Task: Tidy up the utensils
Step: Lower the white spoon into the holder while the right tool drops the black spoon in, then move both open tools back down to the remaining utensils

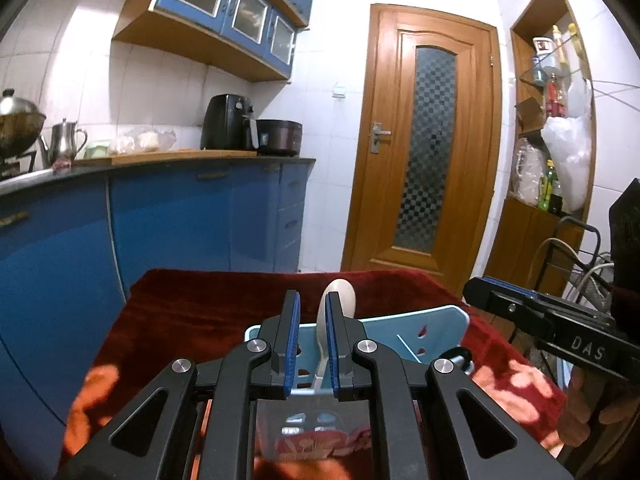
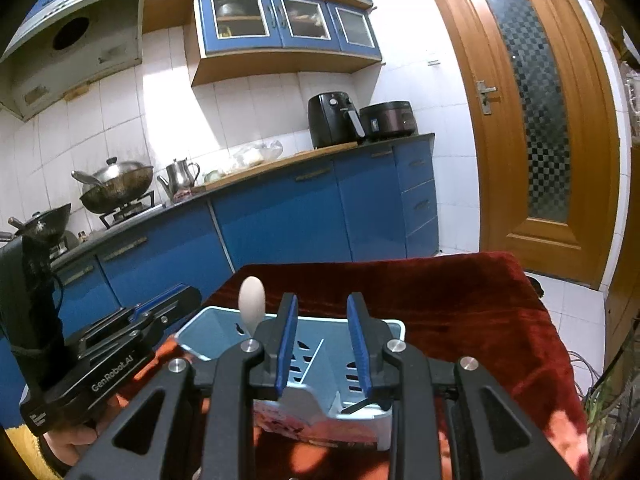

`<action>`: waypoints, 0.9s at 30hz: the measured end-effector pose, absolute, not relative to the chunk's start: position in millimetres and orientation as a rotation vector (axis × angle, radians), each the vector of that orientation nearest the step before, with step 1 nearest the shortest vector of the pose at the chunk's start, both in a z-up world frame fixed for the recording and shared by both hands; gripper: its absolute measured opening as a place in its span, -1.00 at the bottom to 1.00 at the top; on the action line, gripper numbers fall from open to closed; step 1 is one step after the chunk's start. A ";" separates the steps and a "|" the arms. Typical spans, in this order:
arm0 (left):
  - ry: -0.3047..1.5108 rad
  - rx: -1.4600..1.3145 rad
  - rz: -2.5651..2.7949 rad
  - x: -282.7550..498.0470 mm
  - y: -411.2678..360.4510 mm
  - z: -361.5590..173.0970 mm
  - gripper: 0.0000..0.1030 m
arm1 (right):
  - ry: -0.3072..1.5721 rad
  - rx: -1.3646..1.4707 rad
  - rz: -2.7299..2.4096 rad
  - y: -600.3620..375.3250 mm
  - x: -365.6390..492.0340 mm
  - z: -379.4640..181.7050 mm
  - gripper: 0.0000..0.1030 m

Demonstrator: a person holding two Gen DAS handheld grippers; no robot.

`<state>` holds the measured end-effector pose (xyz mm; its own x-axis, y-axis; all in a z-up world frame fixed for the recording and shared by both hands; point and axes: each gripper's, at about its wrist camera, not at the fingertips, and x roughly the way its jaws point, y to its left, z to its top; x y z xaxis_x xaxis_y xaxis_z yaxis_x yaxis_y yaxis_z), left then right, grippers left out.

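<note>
We're looking down both grippers at a light blue utensil holder [image 2: 224, 332] standing on a table draped in a dark red cloth [image 2: 460, 300]. A white spoon [image 2: 252, 300] stands upright in the holder's left compartment, its rounded bowl poking above the rim. From the left wrist view, our left gripper [image 1: 312, 332] hovers right over the holder [image 1: 440, 328], blue pads a little apart; the spoon [image 1: 340, 300] rises just beyond them, close by the right pad, and we can't quite tell whether that pad touches it, though nothing is clamped. Over on the other side, our right gripper [image 2: 322, 340] has its fingers apart too, wider than the left pair, with only the holder's slotted wall and divider seen in the gap. A dark handle tip lies low in the right compartment, too hidden to name. Each view catches the other gripper coming in from the side, a hand wrapped under its grip. Behind sit blue kitchen cabinets [image 2: 280, 208], an air fryer [image 2: 334, 120] and a wooden door [image 1: 424, 140].
</note>
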<state>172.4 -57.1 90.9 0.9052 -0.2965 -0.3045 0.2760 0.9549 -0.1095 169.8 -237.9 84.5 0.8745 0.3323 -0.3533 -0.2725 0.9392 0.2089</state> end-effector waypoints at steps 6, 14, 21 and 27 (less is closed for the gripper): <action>0.332 -0.053 -0.298 145.5 -52.9 103.2 -0.76 | 0.420 0.176 0.285 -237.4 140.7 90.8 -0.45; 0.362 -0.019 -0.283 103.2 -42.6 119.6 -0.76 | 0.493 0.248 0.256 -242.2 106.2 92.5 -0.45; 0.408 0.019 -0.278 69.7 -35.3 126.4 -0.75 | 0.537 0.273 0.238 -248.5 71.0 95.4 -0.45; 0.498 0.047 -0.284 54.7 -33.2 116.6 -0.75 | 0.565 0.265 0.224 -252.6 45.8 94.0 -0.44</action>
